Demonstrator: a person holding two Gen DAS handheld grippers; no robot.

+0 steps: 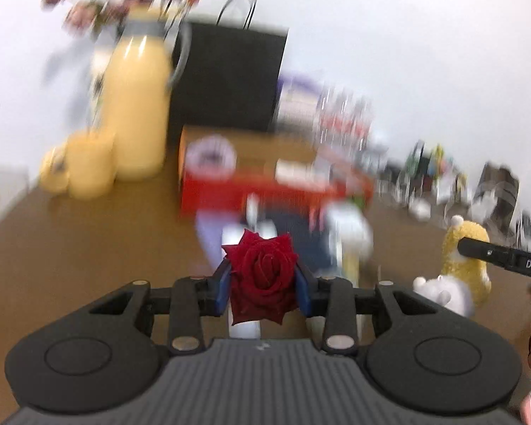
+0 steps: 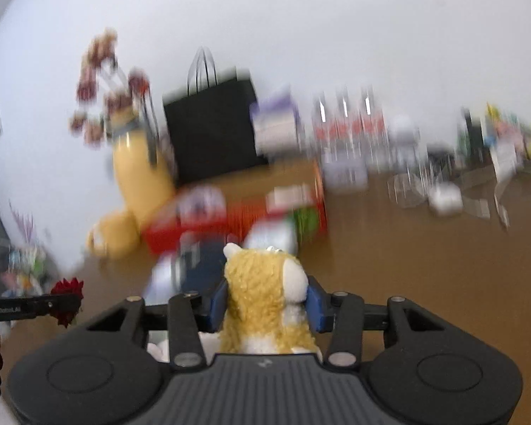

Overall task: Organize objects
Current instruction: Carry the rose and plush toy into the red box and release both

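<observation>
A dark red rose head point(image 1: 262, 279) sits between the blue pads point(image 1: 223, 292) of my left gripper point(image 1: 262, 285), which is shut on it above the brown table point(image 1: 88, 248). In the right wrist view a yellow and white plush toy point(image 2: 262, 304) is clamped upright in my right gripper point(image 2: 267, 306). From the left wrist view that plush point(image 1: 465, 248) shows at the right with a black finger across it. The right wrist view has the rose point(image 2: 67, 288) and the left gripper's finger low at the left. Both views are motion-blurred.
A yellow jug point(image 1: 138, 106) with dried flowers and a yellow cup point(image 1: 88, 166) stand at the back left. Behind are a black paper bag point(image 1: 230, 78) and a red box point(image 1: 265, 191) of items. Bottles point(image 2: 347, 131) and clear clutter line the wall at the right.
</observation>
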